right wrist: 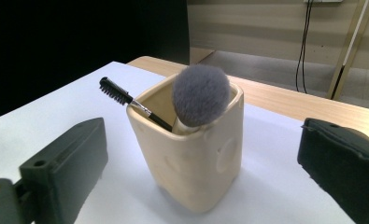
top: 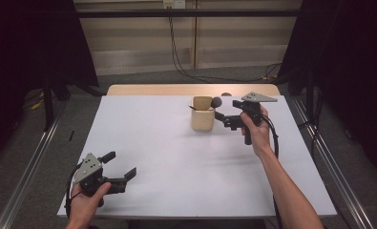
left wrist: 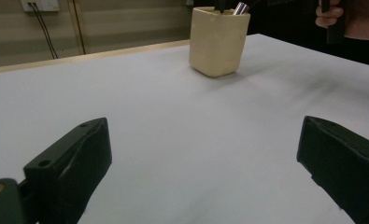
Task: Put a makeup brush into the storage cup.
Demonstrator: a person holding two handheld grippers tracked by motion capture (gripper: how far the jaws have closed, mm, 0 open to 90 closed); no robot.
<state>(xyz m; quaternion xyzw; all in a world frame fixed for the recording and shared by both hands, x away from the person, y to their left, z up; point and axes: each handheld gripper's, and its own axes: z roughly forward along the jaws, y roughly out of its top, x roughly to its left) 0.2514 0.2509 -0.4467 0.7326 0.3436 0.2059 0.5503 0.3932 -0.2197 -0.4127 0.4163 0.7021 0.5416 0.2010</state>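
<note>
Here the right claw [top: 223,116] is held level just beside the cream holder [top: 202,115], its 2 black jaws spread wide and gripping nothing; in the right gripper view the holder stands between those jaws, farther along, touching neither. The right hand [top: 255,129] wraps the claw's handle from behind, forearm stretched diagonally across the far right of the white surface [top: 176,157], the grey three-cornered plate on top and a black cable trailing back along the arm.

The holder is a squarish, round-cornered cup of matte cream material with shallow dimples on its walls, standing upright on the far middle of the surface. Inside lean 2 brushes: a fluffy grey powder brush [right wrist: 200,94] with a domed head resting on the rim, and a thin black spoolie [right wrist: 125,101] on a slim stem, slanting out over the opposite edge.

The left claw [top: 121,164] rests low at the near left corner, jaws likewise parted and empty, the left hand [top: 87,200] curled round its grip, well apart from the holder.
</note>
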